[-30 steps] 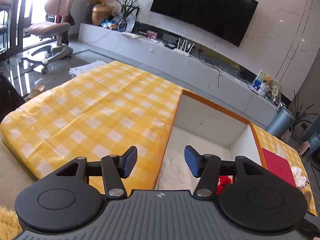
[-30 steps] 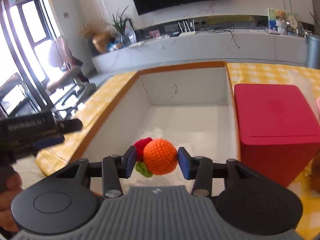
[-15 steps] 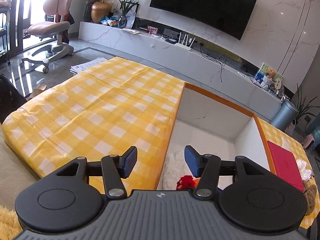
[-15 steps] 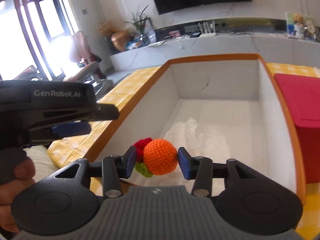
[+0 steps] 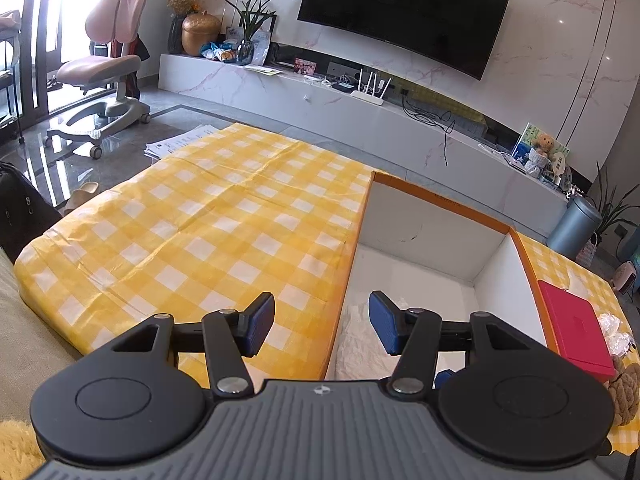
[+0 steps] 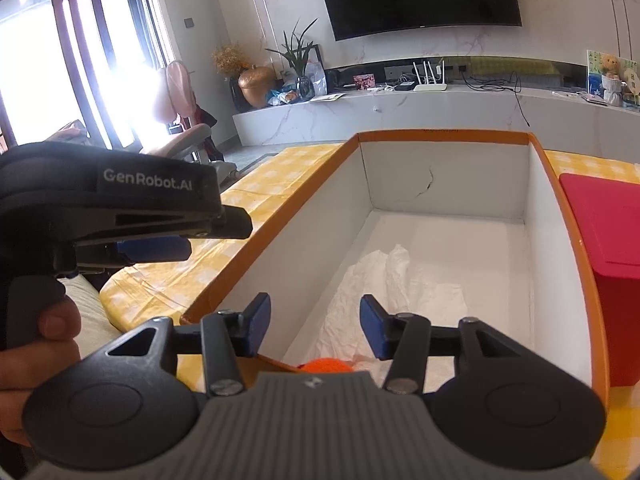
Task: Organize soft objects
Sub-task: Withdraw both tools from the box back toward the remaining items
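An orange crocheted ball is lying inside the white, orange-rimmed box, only its top showing, beside crumpled white paper on the box floor. The box is sitting on a yellow-and-white checked cloth, with a red container just beside the box's right wall and a marble TV console running behind it under a dark wall-mounted screen. The right gripper is hovering over the box's near end, its jaws having just been opening, nothing between the 2 pads, the ball below and nearer the camera. The left gripper is hanging over the box's left rim, jaws apart and empty.
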